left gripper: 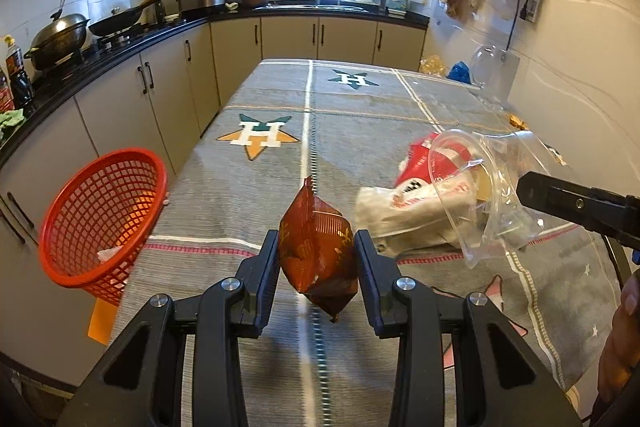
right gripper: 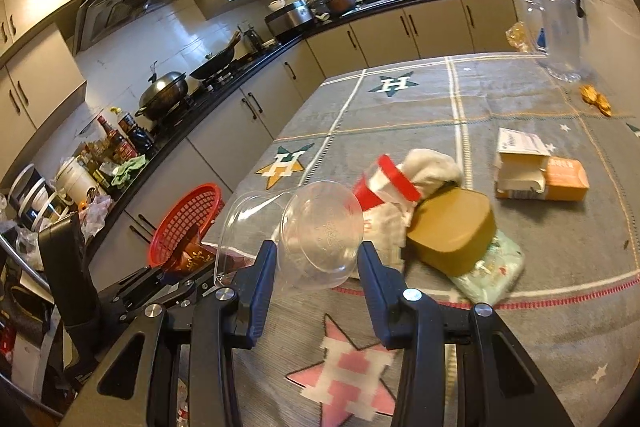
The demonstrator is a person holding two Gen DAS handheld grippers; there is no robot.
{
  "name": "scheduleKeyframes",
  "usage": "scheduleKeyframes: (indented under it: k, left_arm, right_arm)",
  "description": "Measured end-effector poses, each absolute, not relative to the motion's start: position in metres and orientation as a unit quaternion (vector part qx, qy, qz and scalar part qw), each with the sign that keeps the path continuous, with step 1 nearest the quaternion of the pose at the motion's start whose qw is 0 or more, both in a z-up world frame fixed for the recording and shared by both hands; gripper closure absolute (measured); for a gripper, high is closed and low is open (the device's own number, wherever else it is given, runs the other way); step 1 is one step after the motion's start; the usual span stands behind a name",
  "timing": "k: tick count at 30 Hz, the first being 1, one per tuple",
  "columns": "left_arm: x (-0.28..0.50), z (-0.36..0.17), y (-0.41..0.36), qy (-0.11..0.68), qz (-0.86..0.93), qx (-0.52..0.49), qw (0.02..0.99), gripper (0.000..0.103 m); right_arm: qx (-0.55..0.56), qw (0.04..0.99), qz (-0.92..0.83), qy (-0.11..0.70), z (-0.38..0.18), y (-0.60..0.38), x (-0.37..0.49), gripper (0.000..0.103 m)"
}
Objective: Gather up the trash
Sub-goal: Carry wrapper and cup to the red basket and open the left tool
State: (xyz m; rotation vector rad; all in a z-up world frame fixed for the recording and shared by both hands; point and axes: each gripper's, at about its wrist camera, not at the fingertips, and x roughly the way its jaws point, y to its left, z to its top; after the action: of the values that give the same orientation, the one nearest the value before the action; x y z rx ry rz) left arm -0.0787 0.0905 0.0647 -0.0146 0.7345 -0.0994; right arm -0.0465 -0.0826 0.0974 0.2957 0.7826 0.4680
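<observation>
Left wrist view: left tongs (left gripper: pixel 316 257) clenched on a brown snack packet (left gripper: pixel 316 247), lifted clear above the bench (left gripper: pixel 256 195); right wrist view: right tongs (right gripper: pixel 318 261) grasping a clear plastic cup (right gripper: pixel 320 239) by its sides, also off the cloth; red mesh basket (left gripper: pixel 100 219) sits tilted at the bench's left edge, mouth facing the bench, near the packet; likely step is carrying both pieces over to that basket; to do it well, bring each piece right over the mouth before letting go, one at a time so the tongs don't clash, and keep the squeeze light on the cup since thin plastic should crumple or pop out; packet's long axis runs roughly upright between the pads, torn corner up, bottom corner hanging below; cup lies on its side, base toward the camera, rim pointing away to the left; remaining rubbish (right gripper: pixel 452 227) sits piled mid-bench, a carton (right gripper: pixel 540 175) further right.
</observation>
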Motion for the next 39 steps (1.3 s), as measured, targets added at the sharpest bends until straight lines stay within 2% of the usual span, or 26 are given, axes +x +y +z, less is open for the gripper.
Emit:
scheduleKeyframes:
  k: [39]
  left_arm:
    - [-0.058, 0.080, 0.292, 0.336, 0.125, -0.083, 0.930, 0.067]
  right_arm:
    - [0.051, 0.856, 0.323, 0.401, 0.121, 0.108, 0.027, 0.058]
